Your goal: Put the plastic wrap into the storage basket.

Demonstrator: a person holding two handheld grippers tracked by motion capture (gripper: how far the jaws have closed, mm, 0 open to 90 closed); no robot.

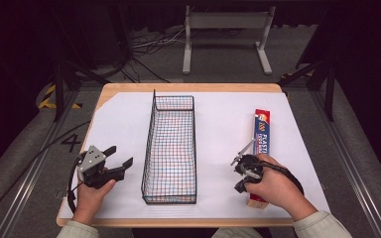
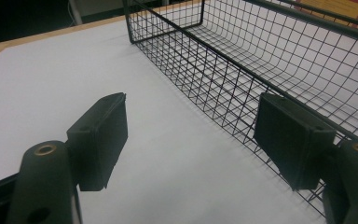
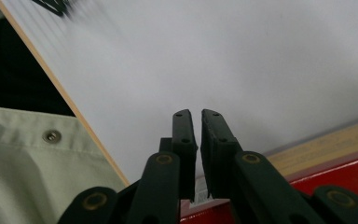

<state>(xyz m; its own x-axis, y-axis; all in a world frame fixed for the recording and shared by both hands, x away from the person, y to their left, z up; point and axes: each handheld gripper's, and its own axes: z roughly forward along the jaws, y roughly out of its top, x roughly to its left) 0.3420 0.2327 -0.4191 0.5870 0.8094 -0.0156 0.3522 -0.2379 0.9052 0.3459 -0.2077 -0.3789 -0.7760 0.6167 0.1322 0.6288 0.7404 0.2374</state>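
- One black wire basket (image 1: 170,148) stands empty mid-table on white paper (image 1: 119,124); one long red-and-blue box (image 1: 261,131) lies to its right.
- Two grippers: the left gripper (image 1: 120,156) hovers beside the basket, jaws spread wide, empty; the right gripper (image 1: 242,174) sits over the box's near end, jaws nearly closed, gripping nothing.
- The right hand (image 1: 273,186) hides part of the box; its label reads "PLASTI", the rest illegible.

Grey carpet floor (image 1: 25,134) around the table; cables (image 1: 144,47) and white stand (image 1: 225,29) behind.

Lab; floor cables (image 1: 144,47), taped markings (image 1: 49,99)
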